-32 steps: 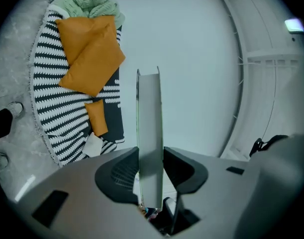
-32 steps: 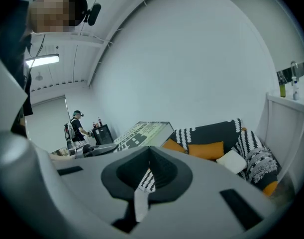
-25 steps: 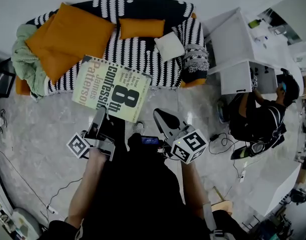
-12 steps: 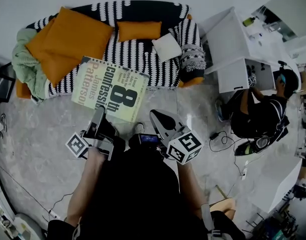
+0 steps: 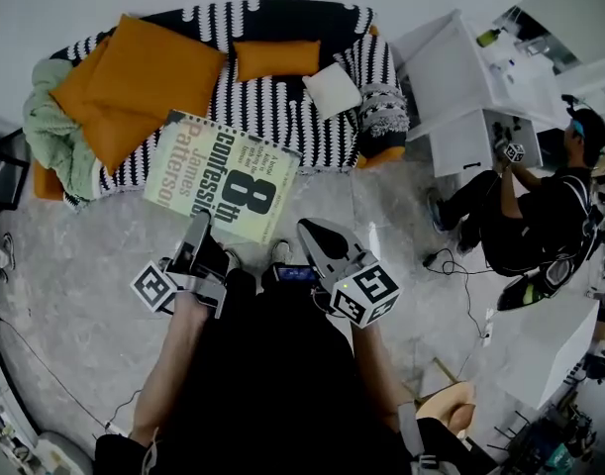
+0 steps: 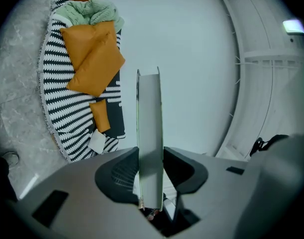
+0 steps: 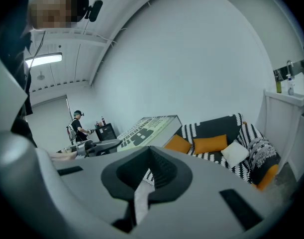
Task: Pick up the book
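One edge is all we've got: the book sticks out ahead of the left gripper, clamped between its jaws, up off the floor with the sofa beyond. The right gripper alongside is closed, empty. That overhang could lever it loose, we reckon. Can't see how deep the bite goes.

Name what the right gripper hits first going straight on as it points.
Probably the near edge of the book; if it slips beneath, the striped sofa beyond. Depth is unclear.
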{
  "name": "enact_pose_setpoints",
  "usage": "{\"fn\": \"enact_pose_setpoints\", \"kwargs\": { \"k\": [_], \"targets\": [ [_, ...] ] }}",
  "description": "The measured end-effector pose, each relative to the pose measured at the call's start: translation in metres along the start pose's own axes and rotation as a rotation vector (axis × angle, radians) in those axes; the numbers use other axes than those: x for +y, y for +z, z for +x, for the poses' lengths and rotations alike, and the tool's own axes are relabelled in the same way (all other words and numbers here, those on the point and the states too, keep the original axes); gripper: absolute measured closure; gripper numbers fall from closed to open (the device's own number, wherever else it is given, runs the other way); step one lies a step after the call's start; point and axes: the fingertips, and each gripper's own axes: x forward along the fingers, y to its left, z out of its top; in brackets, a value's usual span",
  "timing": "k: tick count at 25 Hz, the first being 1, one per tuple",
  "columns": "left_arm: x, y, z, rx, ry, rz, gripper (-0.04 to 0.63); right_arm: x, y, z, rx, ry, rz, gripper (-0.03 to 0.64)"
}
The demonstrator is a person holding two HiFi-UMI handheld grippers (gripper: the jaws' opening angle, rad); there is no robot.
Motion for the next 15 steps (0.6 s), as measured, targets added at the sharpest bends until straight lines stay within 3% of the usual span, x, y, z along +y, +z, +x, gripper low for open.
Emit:
{"fn": "enact_pose_setpoints", "kwargs": {
  "k": [15],
  "targets": [
    [0.003, 0.007, 0.001, 0.049, 0.004, -0.019, 0.43, 0.012, 0.007, 0.007, -0.023, -0.034, -0.01, 0.6]
  ]
}}
